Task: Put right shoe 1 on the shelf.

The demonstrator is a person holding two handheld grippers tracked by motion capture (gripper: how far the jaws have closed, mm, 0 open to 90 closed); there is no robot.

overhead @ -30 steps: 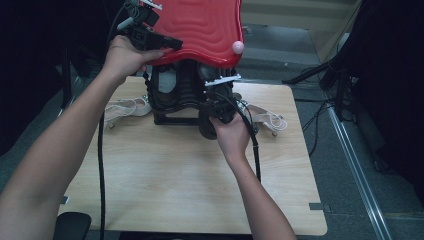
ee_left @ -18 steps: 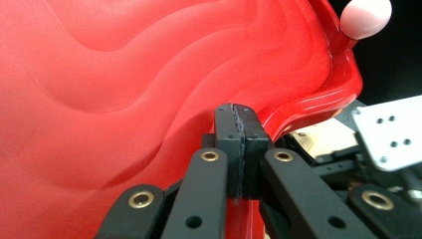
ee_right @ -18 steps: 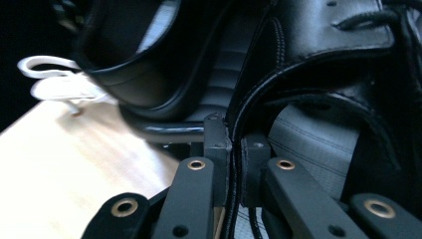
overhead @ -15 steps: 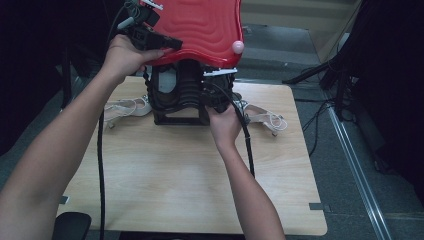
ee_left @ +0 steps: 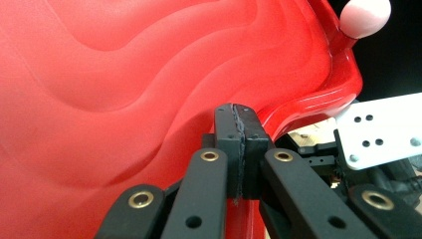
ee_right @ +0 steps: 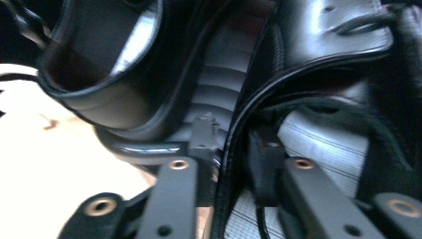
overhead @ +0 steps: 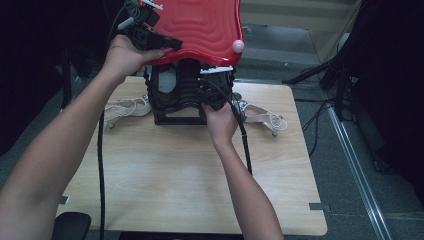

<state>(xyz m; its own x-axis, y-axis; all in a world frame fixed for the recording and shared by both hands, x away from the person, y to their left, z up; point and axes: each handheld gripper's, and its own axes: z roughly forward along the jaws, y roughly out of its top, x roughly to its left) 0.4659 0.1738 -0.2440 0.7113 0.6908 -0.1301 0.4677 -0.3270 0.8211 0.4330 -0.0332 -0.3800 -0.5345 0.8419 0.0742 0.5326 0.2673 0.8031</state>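
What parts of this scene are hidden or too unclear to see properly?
- Black rack, high view: its top is covered by the raised red lid.
- Left sandal, high view: partly behind the forearm and rack.
- Right hand-held gripper, its own view: a black rim sits between the jaws, but blur hides whether the pads press it.
- Pink knob, left gripper view: cut off by the top edge.

Two sandals (overhead: 125, 106), one red lid (overhead: 200, 27), one black case (overhead: 187, 95).

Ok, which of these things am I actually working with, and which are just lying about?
In the job:
red wavy plastic lid, pinched by the left tool
black leather shoe, rim between the right tool jaws, which have just been opening
black rack

Lying about:
white strappy sandals on the wooden table
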